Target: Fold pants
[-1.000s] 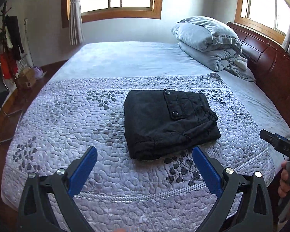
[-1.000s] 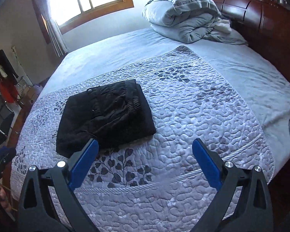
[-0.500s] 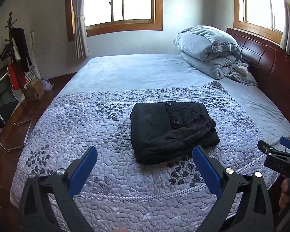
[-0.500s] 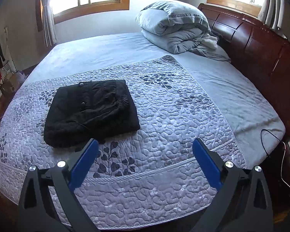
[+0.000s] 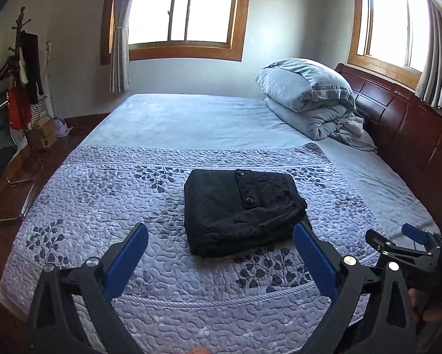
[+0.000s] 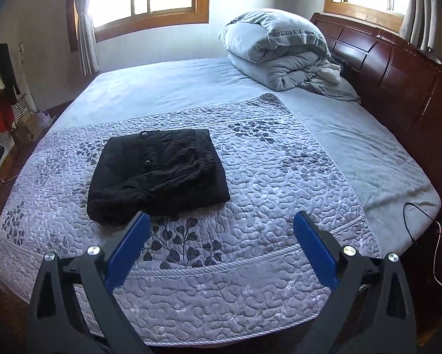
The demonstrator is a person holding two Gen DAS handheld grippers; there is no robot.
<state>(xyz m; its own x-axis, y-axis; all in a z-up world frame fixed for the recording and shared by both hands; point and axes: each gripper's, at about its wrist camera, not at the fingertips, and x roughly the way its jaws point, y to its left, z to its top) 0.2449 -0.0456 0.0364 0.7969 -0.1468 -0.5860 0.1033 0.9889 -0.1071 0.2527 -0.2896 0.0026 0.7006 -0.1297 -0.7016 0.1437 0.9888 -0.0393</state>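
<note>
- Nearest the cameras, the left gripper point(image 5: 221, 253) and right gripper point(image 6: 221, 242) are held with fingers spread, nothing pinched.
- Beyond them, the pants point(image 5: 241, 200) are seen lying as a compact folded bundle on the quilt point(image 5: 103, 194).
- Farther back, a duvet point(image 6: 277, 50) is stacked.
- Folding is judged done; any tidying is best kept light so the layers are not disturbed.

A bedroom in a home. A wide bed point(image 5: 191, 124) with a pale blue sheet and a quilted grey coverlet point(image 5: 103, 206) fills the room, backed by a dark wooden headboard point(image 5: 397, 118). A folded duvet point(image 5: 306, 94) lies near it. Wood-framed windows point(image 5: 185, 11) with curtains point(image 5: 119, 35) let in daylight, and a coat rack point(image 5: 20, 67) holds clothes.
</note>
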